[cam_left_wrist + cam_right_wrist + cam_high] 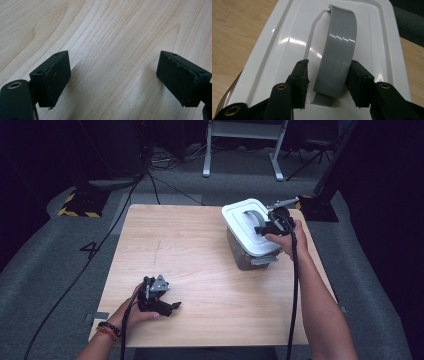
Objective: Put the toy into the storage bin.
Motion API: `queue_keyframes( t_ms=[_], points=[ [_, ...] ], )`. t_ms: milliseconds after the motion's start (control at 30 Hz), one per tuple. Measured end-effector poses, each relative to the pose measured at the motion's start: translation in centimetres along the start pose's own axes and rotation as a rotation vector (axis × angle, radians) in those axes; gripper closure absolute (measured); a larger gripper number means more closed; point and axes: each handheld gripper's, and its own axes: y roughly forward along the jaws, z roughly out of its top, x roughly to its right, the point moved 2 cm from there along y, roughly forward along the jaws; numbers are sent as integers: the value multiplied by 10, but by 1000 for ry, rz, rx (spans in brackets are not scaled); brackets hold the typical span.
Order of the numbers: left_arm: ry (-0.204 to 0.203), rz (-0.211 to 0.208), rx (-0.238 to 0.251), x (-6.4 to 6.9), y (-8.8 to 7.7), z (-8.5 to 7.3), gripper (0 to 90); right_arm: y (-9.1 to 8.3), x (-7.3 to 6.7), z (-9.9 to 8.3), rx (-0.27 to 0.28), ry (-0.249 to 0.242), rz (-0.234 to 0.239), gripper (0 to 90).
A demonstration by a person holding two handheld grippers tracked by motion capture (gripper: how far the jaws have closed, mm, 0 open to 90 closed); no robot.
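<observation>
Container (250,245) at far right of tabletop (200,270); right gripper (328,77) jaws part-open, straddling grey lid handle (339,55), small gap at one pad; centre before closing; left gripper (112,77) jaws apart, empty

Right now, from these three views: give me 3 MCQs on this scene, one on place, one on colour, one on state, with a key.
1. Where does the container stand on the table?
A. far right part
B. near left corner
C. centre

2. What colour is the handle on the white lid?
A. red
B. grey
C. black

3. How do the left gripper jaws stand?
A. clamped on the handle
C. apart over bare wood
B. shut on a cable

Key: 1 A, the high view shows it by the right hand. 2 B, grey band in the right gripper view. 3 C, only wood grain lies between the jaws.
</observation>
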Motion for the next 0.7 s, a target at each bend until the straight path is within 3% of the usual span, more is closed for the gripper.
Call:
queue_keyframes(
  t_ms=[100,267,433,533,700],
  points=[
    [2,0,0,0,0,0,127,-3,-9,-4,-3,-27,35,588],
    [1,0,0,0,0,0,127,2,-15,0,19,-79,-8,604],
    [2,0,0,0,0,0,127,10,-8,2,67,-45,32,622],
    [0,0,0,0,0,0,127,10,-4,-1,108,-4,34,641],
    [0,0,0,0,0,0,127,4,-2,-3,135,-5,22,665]
  ],
)
